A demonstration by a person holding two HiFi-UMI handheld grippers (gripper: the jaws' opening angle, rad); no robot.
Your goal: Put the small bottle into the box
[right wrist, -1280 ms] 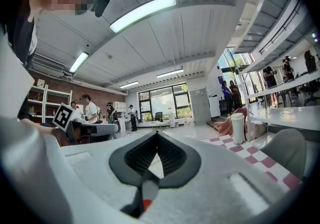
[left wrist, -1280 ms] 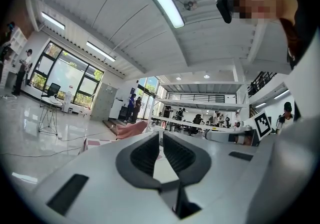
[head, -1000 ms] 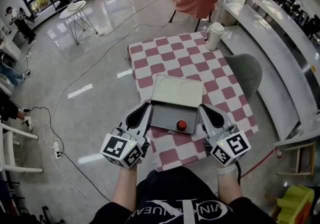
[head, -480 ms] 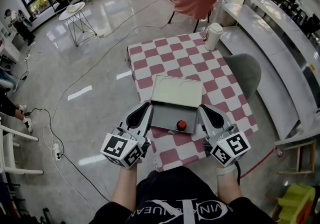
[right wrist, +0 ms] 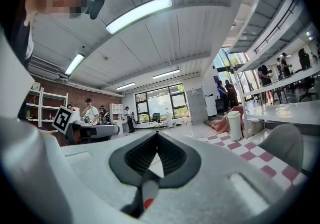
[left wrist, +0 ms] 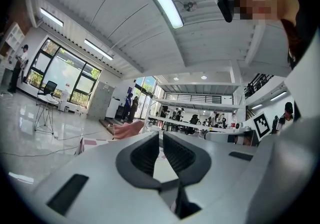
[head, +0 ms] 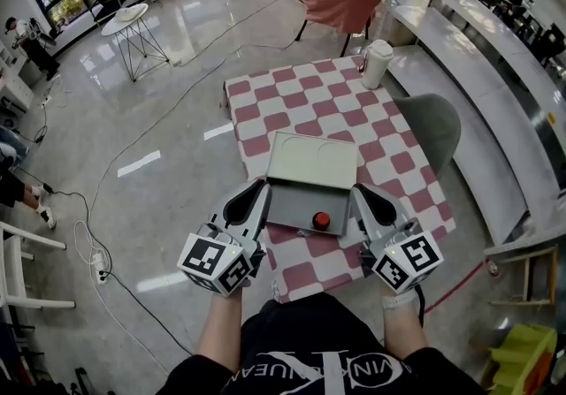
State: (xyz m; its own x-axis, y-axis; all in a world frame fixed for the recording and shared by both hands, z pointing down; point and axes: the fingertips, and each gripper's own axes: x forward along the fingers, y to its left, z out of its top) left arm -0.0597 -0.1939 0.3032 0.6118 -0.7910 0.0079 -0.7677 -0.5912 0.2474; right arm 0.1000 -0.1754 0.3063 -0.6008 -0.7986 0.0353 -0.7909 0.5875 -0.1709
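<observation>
**Two tongs parked, bottle in the box**

Both tongs flank the open box (head: 292,206). The left tongs (head: 261,188) sit at its 9 o'clock and the right tongs (head: 357,192) at its 3 o'clock. The right pair is pressed fully together with nothing in it. The left pair is drawn in to a thin slit and is also empty. I read this as a resting pose, because the small bottle (head: 321,221) stands red cap up inside the box, in its 5 o'clock corner. The placing looks done to me.

The lid (head: 312,159) leans back at 12 o'clock, out of my way. On the checked surface (head: 292,106) a white cup (head: 378,63) stands well apart at 1 o'clock. A grey chair (head: 433,128) sits at 2 o'clock, beyond the right tongs. I see nothing lying between either pair and the box.
</observation>
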